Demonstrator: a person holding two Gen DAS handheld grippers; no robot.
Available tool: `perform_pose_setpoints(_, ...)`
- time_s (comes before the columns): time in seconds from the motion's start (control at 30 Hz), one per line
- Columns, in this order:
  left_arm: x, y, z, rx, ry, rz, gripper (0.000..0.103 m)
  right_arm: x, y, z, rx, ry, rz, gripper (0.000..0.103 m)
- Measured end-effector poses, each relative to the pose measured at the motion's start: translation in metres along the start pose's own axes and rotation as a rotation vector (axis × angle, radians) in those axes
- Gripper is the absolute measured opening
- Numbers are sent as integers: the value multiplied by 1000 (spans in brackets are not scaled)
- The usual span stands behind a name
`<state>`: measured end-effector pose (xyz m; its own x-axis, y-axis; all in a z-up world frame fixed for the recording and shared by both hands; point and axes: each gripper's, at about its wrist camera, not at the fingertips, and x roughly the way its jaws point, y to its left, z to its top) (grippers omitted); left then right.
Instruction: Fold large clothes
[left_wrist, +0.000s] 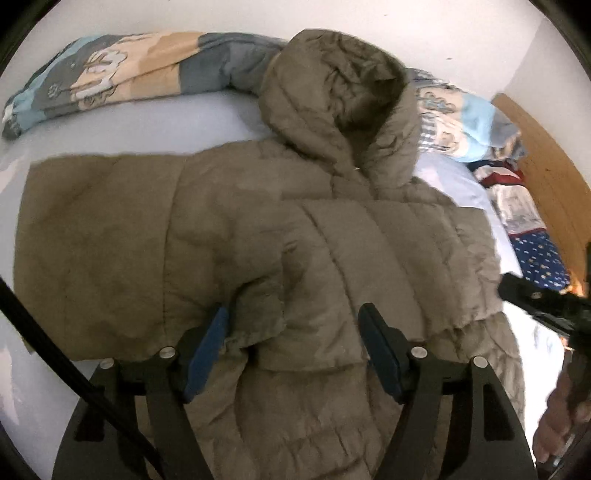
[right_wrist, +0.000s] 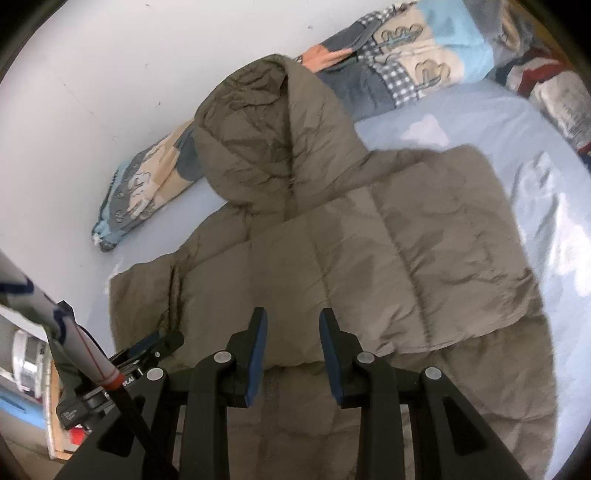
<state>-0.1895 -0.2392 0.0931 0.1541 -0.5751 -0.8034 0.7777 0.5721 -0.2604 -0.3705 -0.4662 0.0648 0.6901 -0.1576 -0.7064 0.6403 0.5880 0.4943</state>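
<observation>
1. A big puffy olive-brown hooded jacket (left_wrist: 229, 236) lies flat on the pale blue bed sheet (right_wrist: 461, 122). Its hood (left_wrist: 332, 99) points to the white wall (left_wrist: 229, 18), and it rests on a rolled patchwork quilt (left_wrist: 110, 77).
2. One sleeve (left_wrist: 332, 280) is already folded in and lies across the middle of the jacket. I think this is the first fold.
3. The left gripper (left_wrist: 295, 343) stands wide. The cuff of the folded sleeve lies between its blue pads (left_wrist: 208, 350), but the pads do not pinch it.
4. The right gripper (right_wrist: 293, 354) has a narrow gap. It hangs over the jacket's bottom part, and nothing is caught in it.
5. A lot is left, I think. The other side is not folded in yet. The hood must go down too, and the long body must be folded up.
6. So the job looks less than half done.
</observation>
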Motion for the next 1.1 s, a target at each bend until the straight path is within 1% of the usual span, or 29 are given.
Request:
perform_pose_setpoints(0.07, -23, 8, 7, -14, -46, -48, 72, 2, 3, -2, 6, 10, 32, 32)
perform_pose_setpoints(0.13, -53, 25, 15, -52, -121, -80, 72, 3, 7, -4, 1, 12, 52, 32)
perform_pose_setpoints(0.17, -65, 36, 18, -75, -153, -74, 72, 3, 10, -5, -7, 10, 66, 32)
perform_pose_setpoints(0.2, -80, 57, 21, -116, -198, -45, 73, 3, 15, -6, -12, 10, 82, 33)
perform_pose_setpoints(0.23, -87, 71, 22, -145, -217, -15, 74, 4, 19, -8, -13, 14, 104, 36)
perform_pose_setpoints(0.27, -91, 89, 22, -182, -230, 23, 74, 6, 25, -11, -10, 21, 141, 46)
perform_pose_setpoints(0.3, -94, 115, 21, -247, -230, 61, 75, 8, 30, -14, -7, 29, 169, 55)
perform_pose_setpoints(0.33, -93, 139, 18, -309, -214, 76, 75, 12, 38, -17, -6, 42, 199, 56)
perform_pose_setpoints(0.4, -86, 179, 10, -412, -175, 90, 75, 27, 59, -26, -13, 82, 252, 56)
perform_pose_setpoints(0.47, -74, 222, -2, -549, -120, 92, 75, 45, 83, -31, -37, 117, 283, 56)
perform_pose_setpoints(0.5, -71, 232, -7, -588, -110, 94, 75, 54, 94, -33, -45, 131, 285, 56)
perform_pose_setpoints(0.53, -67, 249, -15, -654, -103, 89, 75, 67, 105, -33, -46, 154, 286, 56)
perform_pose_setpoints(0.6, -59, 262, -22, -712, -82, 82, 75, 87, 123, -34, -63, 185, 294, 56)
perform_pose_setpoints(0.63, -55, 263, -24, -725, -71, 71, 75, 95, 131, -35, -94, 188, 266, 56)
perform_pose_setpoints(0.67, -52, 262, -24, -719, -61, 62, 75, 104, 139, -37, -137, 191, 209, 56)
perform_pose_setpoints(0.7, -51, 259, -22, -708, -55, 61, 75, 112, 143, -39, -158, 200, 177, 56)
perform_pose_setpoints(0.73, -47, 253, -19, -677, -43, 63, 75, 121, 143, -41, -159, 212, 170, 55)
perform_pose_setpoints(0.77, -44, 248, -18, -655, -38, 63, 75, 124, 141, -42, -154, 213, 169, 52)
perform_pose_setpoints(0.83, -40, 241, -13, -631, -33, 59, 75, 127, 135, -41, -123, 208, 189, 52)
perform_pose_setpoints(0.93, -36, 239, -11, -651, -29, 30, 75, 125, 127, -32, -43, 192, 239, 52)
perform_pose_setpoints(0.97, -36, 239, -10, -658, -30, 19, 75, 127, 127, -28, -30, 193, 243, 52)
perform_pose_setpoints(1.0, -36, 240, -9, -663, -31, 15, 75, 129, 128, -25, -27, 199, 240, 52)
perform_pose_setpoints(1.07, -38, 241, -10, -657, -33, 30, 75, 141, 131, -22, -23, 251, 228, 52)
perform_pose_setpoints(1.1, -40, 242, -10, -656, -39, 36, 75, 147, 133, -22, -10, 262, 225, 52)
